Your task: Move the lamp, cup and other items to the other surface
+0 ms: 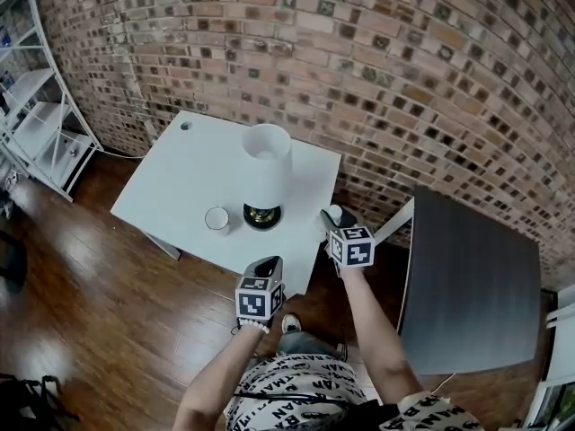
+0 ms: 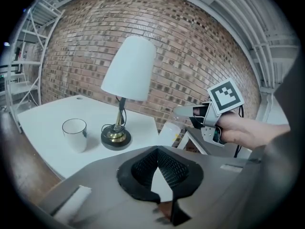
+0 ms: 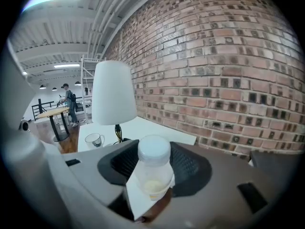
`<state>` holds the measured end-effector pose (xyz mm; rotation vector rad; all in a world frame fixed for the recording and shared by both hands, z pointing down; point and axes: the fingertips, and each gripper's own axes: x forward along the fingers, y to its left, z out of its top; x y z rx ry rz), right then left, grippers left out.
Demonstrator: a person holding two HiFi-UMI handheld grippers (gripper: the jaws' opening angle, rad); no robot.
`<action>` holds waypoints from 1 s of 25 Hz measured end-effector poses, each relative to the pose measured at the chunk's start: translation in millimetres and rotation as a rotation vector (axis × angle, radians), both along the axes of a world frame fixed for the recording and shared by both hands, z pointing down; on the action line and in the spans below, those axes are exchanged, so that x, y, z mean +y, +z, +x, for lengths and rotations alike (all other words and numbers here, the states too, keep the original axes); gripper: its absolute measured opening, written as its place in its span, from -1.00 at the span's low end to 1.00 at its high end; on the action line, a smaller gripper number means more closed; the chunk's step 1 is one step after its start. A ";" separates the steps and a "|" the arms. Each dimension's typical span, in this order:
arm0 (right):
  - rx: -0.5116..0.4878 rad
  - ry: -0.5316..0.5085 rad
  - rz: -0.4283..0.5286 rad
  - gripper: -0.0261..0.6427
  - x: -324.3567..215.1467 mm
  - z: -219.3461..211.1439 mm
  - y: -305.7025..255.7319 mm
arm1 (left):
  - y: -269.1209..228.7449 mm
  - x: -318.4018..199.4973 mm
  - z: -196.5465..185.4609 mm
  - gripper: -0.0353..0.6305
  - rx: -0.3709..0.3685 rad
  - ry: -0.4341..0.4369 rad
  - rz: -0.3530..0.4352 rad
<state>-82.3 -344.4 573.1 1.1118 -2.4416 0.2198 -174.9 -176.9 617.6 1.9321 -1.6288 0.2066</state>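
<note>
A white-shaded lamp (image 1: pixel 266 164) on a brass base stands on the white table (image 1: pixel 171 187), with a white cup (image 1: pixel 216 219) just left of the base. My right gripper (image 1: pixel 336 220) is shut on a small clear bottle (image 3: pixel 152 168) with a white cap, at the table's right edge. In the left gripper view the bottle (image 2: pixel 168 132) hangs beside the table under the right gripper (image 2: pixel 190 112). My left gripper (image 1: pixel 269 270) hovers at the table's front edge with its jaws closed together and nothing between them. The lamp (image 2: pixel 128 70) and cup (image 2: pixel 75 133) lie ahead of it.
A dark-topped table (image 1: pixel 472 285) stands to the right of the white one, with a gap between them. A brick wall (image 1: pixel 377 52) runs behind both. White metal shelving (image 1: pixel 36 124) is at the far left. In the right gripper view a person (image 3: pixel 70 101) stands far off by a wooden table (image 3: pixel 55 112).
</note>
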 end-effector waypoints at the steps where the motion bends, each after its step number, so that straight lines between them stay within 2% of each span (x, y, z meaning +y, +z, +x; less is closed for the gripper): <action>1: 0.004 -0.010 -0.003 -0.32 -8.2 -5.0 3.2 | 0.1 -5.1 -3.6 -0.88 -0.004 -0.013 -0.001; 7: 0.017 -0.100 -0.003 -0.32 -47.7 -43.7 19.3 | 7.1 -27.8 -30.2 -0.88 -0.023 -0.105 -0.015; 14: 0.032 -0.149 -0.006 -0.32 -75.3 -61.0 36.2 | 17.9 -37.7 -46.0 -0.88 -0.020 -0.177 -0.037; 22: 0.036 -0.170 0.000 -0.31 -77.1 -67.7 39.8 | 21.6 -42.3 -49.5 -0.88 -0.015 -0.193 -0.043; 25: 0.032 -0.154 0.004 -0.23 -75.0 -63.1 41.9 | 21.2 -43.9 -47.7 -0.88 -0.011 -0.190 -0.043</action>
